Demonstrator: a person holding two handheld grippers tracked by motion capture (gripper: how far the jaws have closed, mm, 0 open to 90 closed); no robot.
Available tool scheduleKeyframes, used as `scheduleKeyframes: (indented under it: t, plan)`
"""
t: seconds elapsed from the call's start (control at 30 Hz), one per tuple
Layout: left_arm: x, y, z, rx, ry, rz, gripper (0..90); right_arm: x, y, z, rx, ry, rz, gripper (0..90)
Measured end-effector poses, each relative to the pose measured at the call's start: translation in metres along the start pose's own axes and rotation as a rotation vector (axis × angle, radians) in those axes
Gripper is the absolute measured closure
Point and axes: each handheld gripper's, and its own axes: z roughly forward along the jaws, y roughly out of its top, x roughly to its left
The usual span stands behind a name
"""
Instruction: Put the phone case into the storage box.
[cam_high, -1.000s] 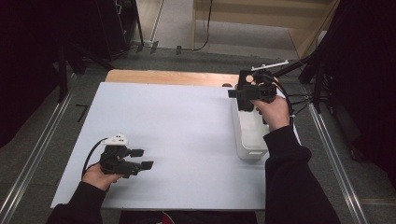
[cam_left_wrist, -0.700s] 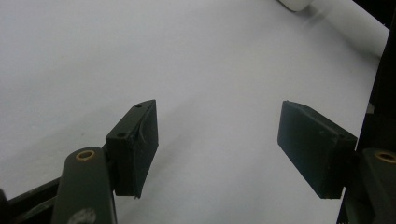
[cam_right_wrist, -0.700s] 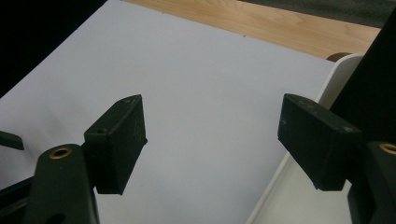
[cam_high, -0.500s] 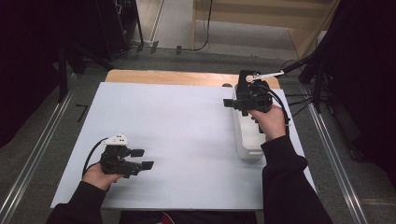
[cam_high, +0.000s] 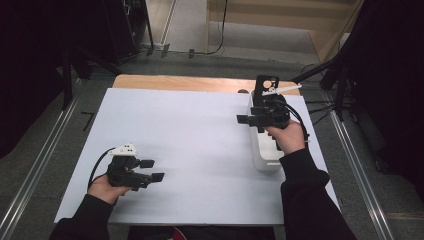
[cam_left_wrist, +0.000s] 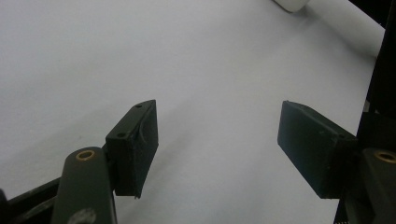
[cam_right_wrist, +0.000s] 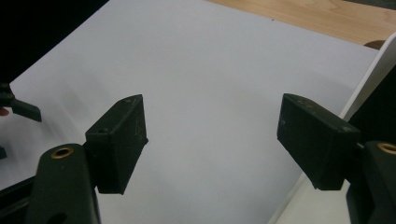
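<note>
A big white sheet (cam_high: 200, 150) covers most of the counter (cam_high: 190, 82), which shows as a strip of bare wood along the top edge of the sheet in the high view.

A long white box (cam_high: 263, 155) lies on the right part of the sheet, running from the middle right of the frame down toward the lower right. In the right gripper view its white edge (cam_right_wrist: 369, 74) shows at the far right of the frame.

The right gripper (cam_high: 243, 120) is held over the top end of the white box, in the upper right of the high view. Its 2 jaws point to the left of the frame. They stand apart with nothing between them, and they have just been closing a little.

The left gripper (cam_high: 151, 170) sits low over the sheet in the lower left of the frame, well apart from the box. Its 2 jaws also stand apart and hold nothing, with just bare white sheet seen between them.
</note>
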Motion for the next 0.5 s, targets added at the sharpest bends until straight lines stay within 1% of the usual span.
scheduleKeyframes:
  t: [0.1, 0.5]
  plan:
    - [0.000, 0.000, 0.000, -0.001, -0.001, 0.001, 28.5, 0.004, -0.005, 0.000, 0.012, 0.008, -0.009, 22.5]
    - [0.000, 0.000, -0.001, -0.003, 0.000, 0.003, 28.5, 0.021, -0.025, 0.000, 0.010, 0.041, -0.062, 22.5]
